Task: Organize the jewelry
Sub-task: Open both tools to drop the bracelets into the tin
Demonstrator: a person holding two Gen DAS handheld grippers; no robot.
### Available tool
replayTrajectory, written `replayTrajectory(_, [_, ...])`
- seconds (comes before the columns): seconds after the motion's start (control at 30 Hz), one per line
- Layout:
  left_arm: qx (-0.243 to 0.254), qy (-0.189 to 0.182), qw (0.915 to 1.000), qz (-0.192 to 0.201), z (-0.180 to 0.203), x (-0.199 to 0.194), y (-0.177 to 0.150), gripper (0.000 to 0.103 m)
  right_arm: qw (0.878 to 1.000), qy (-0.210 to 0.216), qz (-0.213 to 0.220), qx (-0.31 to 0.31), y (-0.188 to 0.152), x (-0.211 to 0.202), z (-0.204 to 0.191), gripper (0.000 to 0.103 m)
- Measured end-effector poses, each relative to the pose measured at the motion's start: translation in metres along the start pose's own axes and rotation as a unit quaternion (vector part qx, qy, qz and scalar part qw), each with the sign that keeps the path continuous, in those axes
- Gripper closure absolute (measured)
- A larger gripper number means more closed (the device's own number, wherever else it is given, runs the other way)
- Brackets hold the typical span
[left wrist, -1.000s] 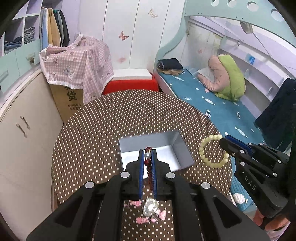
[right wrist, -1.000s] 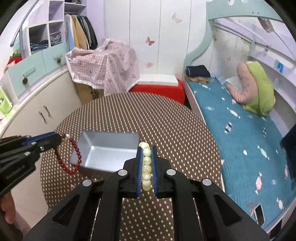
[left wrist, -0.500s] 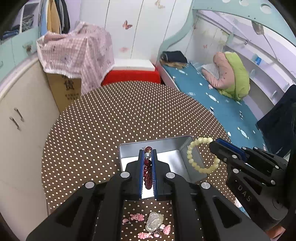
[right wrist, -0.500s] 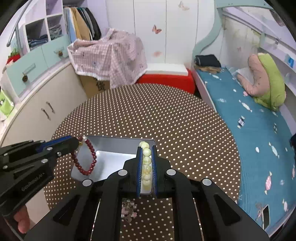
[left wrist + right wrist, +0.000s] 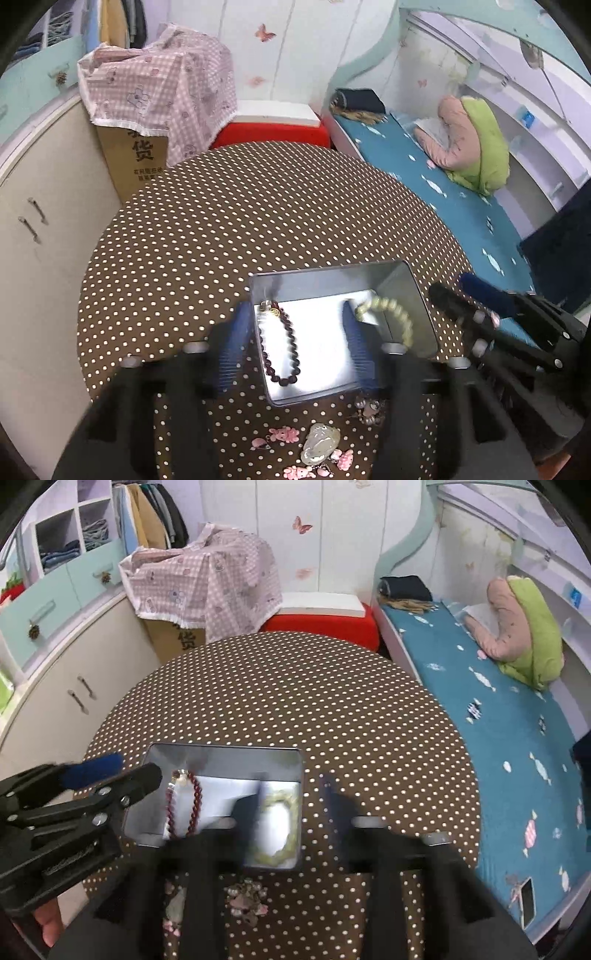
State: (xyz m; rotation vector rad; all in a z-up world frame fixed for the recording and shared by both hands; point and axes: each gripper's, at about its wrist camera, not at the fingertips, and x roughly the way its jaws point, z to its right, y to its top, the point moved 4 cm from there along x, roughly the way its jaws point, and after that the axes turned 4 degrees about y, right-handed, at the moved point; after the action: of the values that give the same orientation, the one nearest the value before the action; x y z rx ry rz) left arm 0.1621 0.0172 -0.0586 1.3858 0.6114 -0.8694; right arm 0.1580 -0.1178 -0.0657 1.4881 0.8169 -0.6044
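A silver tin tray (image 5: 325,268) sits on the dotted table. A dark red bead bracelet (image 5: 294,347) lies in its left half, free between the blurred fingers of my left gripper (image 5: 295,341), whose jaws are opening. A pale green bead bracelet (image 5: 384,302) is in the right half, tilted against the wall. In the right wrist view my right gripper (image 5: 291,808) hovers over the tray (image 5: 221,746) with its jaws opening. The green bracelet (image 5: 269,854) is loose below them, blurred. The red bracelet (image 5: 197,790) lies beside the left gripper (image 5: 136,766). The right gripper (image 5: 448,284) shows at the tray's right.
Pink charms and a pale jade pendant (image 5: 319,441) lie on the brown polka-dot cloth (image 5: 258,206) in front of the tray, with a bead cluster (image 5: 247,897) nearby. A bed (image 5: 498,720) runs along the right, cupboards (image 5: 55,709) on the left. A hand (image 5: 48,923) holds the left gripper.
Both grippers came down over the tray while shut on their bracelets. Both have since opened, and the red and green bracelets have dropped into the tray.
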Motion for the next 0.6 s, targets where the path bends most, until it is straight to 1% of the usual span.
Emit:
replayTrajectory(0.03, [-0.001, 0.010, 0.9999, 0.005, -0.002, -0.002, 0.000, 0.049, 1.000, -0.010, 0.009, 0.001, 0.000, -0.003, 0.001, 0.031])
replayTrajectory(0.07, [-0.001, 0.017, 0.9998, 0.009, -0.005, -0.003, 0.000, 0.049, 1.000, -0.023, 0.019, -0.001, 0.000, -0.006, 0.003, 0.031])
replayTrajectory(0.1, [-0.004, 0.023, 0.9997, 0.012, -0.007, -0.005, -0.001, 0.049, 0.999, -0.027, 0.019, -0.002, -0.001, -0.007, 0.004, 0.031])
replayTrajectory(0.2, [-0.012, 0.021, 0.9997, 0.009, -0.011, -0.007, -0.003, 0.049, 1.000, -0.022, 0.018, 0.001, -0.001, -0.009, 0.006, 0.031])
replayTrajectory(0.6, [-0.012, 0.029, 0.9995, 0.009, -0.010, -0.021, -0.017, 0.049, 0.999, -0.023, 0.020, 0.011, -0.019, -0.025, 0.014, 0.031])
